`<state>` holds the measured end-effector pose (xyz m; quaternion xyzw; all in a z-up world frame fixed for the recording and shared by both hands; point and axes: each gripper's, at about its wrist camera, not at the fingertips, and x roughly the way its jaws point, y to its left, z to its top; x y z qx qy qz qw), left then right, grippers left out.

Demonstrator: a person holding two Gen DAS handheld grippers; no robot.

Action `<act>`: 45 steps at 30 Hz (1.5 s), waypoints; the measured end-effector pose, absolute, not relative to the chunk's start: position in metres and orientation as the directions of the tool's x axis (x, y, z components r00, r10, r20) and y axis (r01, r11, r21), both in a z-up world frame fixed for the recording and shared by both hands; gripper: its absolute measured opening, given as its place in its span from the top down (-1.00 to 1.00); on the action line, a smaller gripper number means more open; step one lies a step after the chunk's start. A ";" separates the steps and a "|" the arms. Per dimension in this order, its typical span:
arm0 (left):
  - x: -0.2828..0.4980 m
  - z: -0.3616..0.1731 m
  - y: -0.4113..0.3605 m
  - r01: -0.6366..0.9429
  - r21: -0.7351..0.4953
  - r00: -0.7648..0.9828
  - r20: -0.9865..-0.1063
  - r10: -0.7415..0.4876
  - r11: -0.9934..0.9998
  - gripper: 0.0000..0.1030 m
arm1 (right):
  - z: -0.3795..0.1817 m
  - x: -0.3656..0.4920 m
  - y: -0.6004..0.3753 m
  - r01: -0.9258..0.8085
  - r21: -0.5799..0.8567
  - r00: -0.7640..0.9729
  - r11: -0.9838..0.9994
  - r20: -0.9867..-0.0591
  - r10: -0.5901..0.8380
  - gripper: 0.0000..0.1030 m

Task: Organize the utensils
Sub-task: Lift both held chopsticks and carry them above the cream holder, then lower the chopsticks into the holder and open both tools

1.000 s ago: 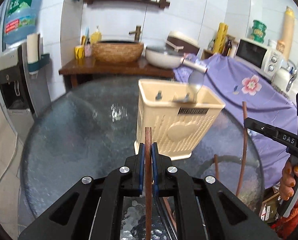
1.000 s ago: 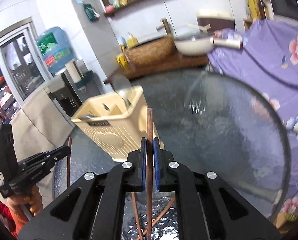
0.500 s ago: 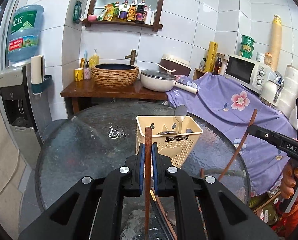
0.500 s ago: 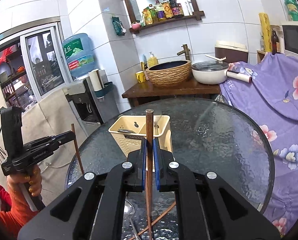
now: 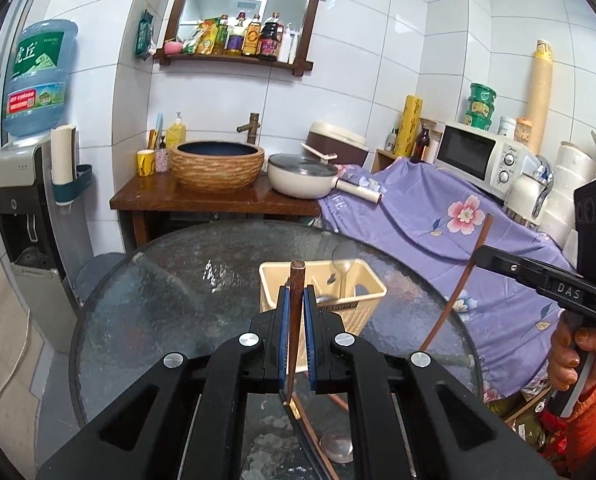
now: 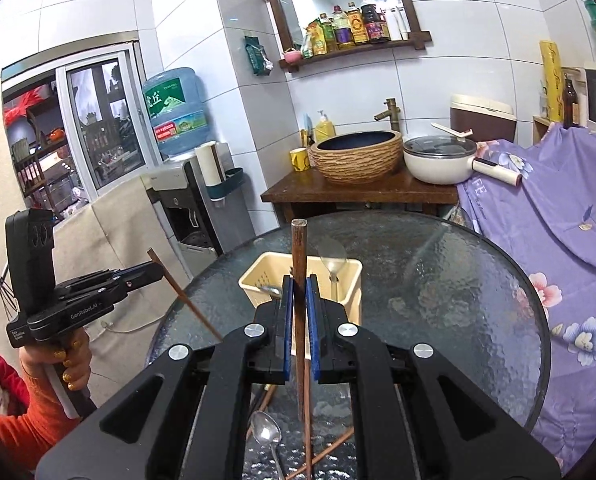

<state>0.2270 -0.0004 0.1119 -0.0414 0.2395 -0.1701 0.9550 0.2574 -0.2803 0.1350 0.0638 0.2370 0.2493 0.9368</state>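
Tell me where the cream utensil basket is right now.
The cream utensil basket stands on the round glass table, centre of both wrist views, just beyond the chopstick in the left gripper, spoons inside.

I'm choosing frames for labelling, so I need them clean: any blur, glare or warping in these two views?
Left wrist: sharp, with fisheye bending of the wall tiles and dark corners; glare speckles the glass table. Right wrist: equally sharp and equally warped; the spoon in the utensil basket looks smeared, and the left claw at the edge looks stretched.
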 end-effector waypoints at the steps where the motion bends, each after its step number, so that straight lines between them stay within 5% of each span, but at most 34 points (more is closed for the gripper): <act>1: 0.228 0.117 0.001 0.313 -0.165 0.827 -0.437 -0.354 0.935 0.86 | 0.142 0.260 -0.279 -0.442 0.231 0.765 0.867 -0.408 0.499 0.86; 20: 0.269 0.236 -0.021 0.328 -0.117 0.890 -0.293 -0.349 0.937 0.87 | 0.249 0.330 -0.261 -0.420 0.174 0.826 0.891 -0.334 0.454 0.86; 36: 0.346 0.129 -0.037 0.248 -0.149 0.816 -0.501 -0.290 0.957 0.88 | 0.146 0.375 -0.247 -0.362 0.180 0.795 0.915 -0.453 0.403 0.86; 45: 0.355 0.098 -0.033 0.234 -0.152 0.789 -0.547 -0.279 0.960 0.88 | 0.114 0.379 -0.243 -0.344 0.170 0.792 0.923 -0.475 0.383 0.86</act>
